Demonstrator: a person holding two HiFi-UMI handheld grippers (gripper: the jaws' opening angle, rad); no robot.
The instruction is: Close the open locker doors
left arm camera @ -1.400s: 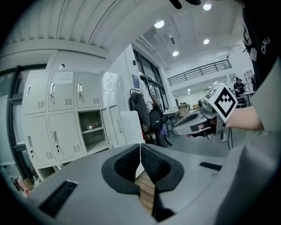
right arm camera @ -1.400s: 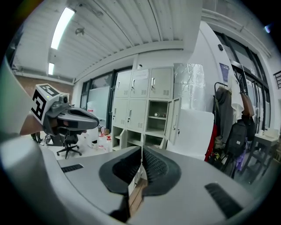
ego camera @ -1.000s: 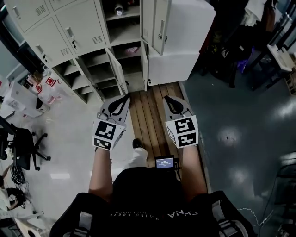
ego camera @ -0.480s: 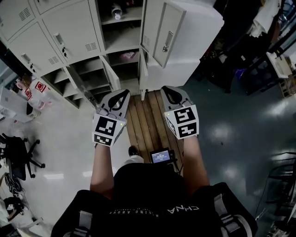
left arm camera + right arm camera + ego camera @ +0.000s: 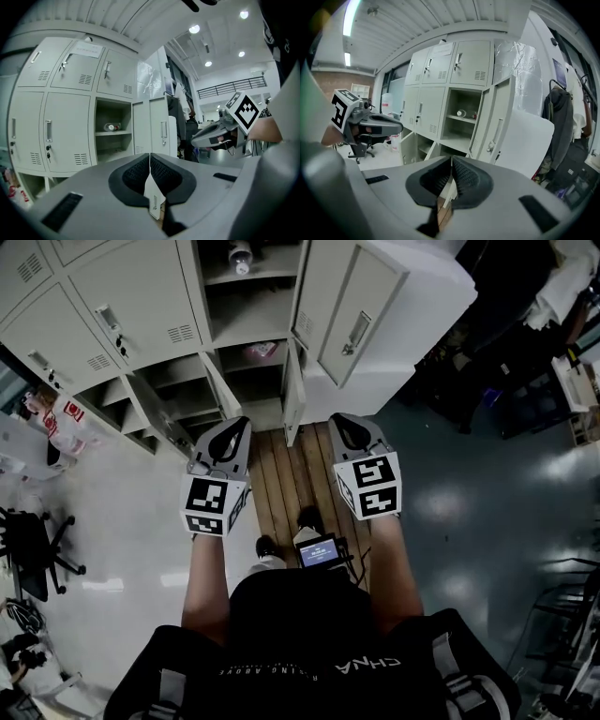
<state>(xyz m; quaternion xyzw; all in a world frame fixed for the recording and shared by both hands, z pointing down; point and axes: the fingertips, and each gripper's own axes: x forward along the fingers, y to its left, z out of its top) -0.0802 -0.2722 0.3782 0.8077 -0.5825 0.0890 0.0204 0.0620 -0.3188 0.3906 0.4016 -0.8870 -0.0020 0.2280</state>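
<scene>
A bank of pale grey lockers (image 5: 131,306) fills the top of the head view. One tall door (image 5: 352,320) stands swung out to the right of an open column of shelves (image 5: 248,315). Below it a small door (image 5: 292,395) hangs open, and two more low doors (image 5: 225,390) (image 5: 164,423) stick out to the left. My left gripper (image 5: 236,423) and right gripper (image 5: 339,418) are side by side, short of the lockers, both shut and empty. In the left gripper view the open shelves (image 5: 112,131) lie ahead. In the right gripper view the tall door (image 5: 499,126) is ahead and to the right.
I stand on a strip of wooden planks (image 5: 286,488) that runs up to the lockers. A bottle (image 5: 241,254) lies on an upper shelf. Red-and-white bags (image 5: 56,413) and an office chair (image 5: 37,554) are at the left. Dark clutter (image 5: 525,324) sits at the right.
The lockers have come closer and larger in the head view. Both grippers have moved forward along the planks towards the low open doors, still shut.
</scene>
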